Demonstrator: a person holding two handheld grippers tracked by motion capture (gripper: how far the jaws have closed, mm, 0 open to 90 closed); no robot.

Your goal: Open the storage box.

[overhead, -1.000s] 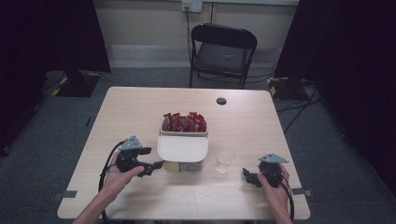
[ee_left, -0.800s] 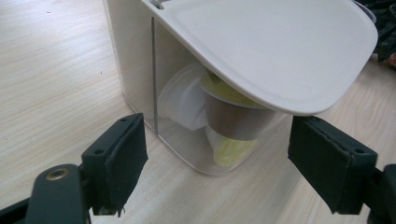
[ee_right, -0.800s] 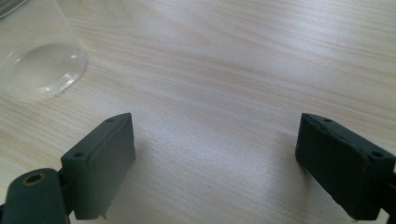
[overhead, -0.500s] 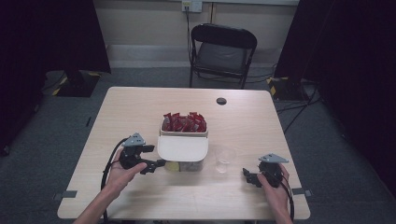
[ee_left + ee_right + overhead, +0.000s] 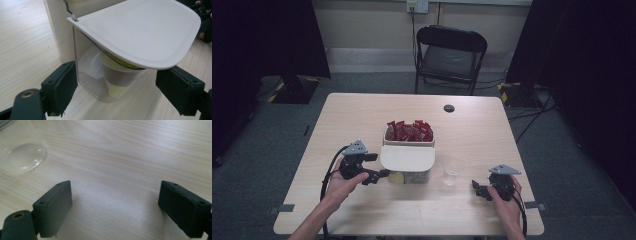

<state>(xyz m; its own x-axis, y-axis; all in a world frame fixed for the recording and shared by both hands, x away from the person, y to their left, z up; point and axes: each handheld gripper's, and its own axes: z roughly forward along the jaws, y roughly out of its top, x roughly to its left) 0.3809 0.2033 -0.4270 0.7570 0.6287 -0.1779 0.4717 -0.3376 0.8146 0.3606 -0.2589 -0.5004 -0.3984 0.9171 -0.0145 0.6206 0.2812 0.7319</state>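
Observation:
A two-part container stands mid-table. Its far bin (image 5: 408, 131) holds several red packets, and its near clear bin (image 5: 100, 82) sits under a tilted white lid (image 5: 407, 157) (image 5: 140, 32). Inside the clear bin is something yellow in clear wrapping (image 5: 117, 75). My left gripper (image 5: 377, 166) (image 5: 117, 95) is open at the bin's front-left corner, with its jaws flanking the clear wall and not touching it. My right gripper (image 5: 477, 190) (image 5: 122, 207) is open over bare wood at the front right. An empty clear cup (image 5: 453, 170) (image 5: 22, 152) stands between it and the container.
A small black disc (image 5: 449, 108) lies on the wooden table (image 5: 362, 115) at the back. A black folding chair (image 5: 451, 52) stands beyond the far edge. Cables trail from both grippers toward the table's front edge.
My left gripper has edged a little to the right, closer to the clear bin. The right gripper, the cup and the container have stayed where they were.

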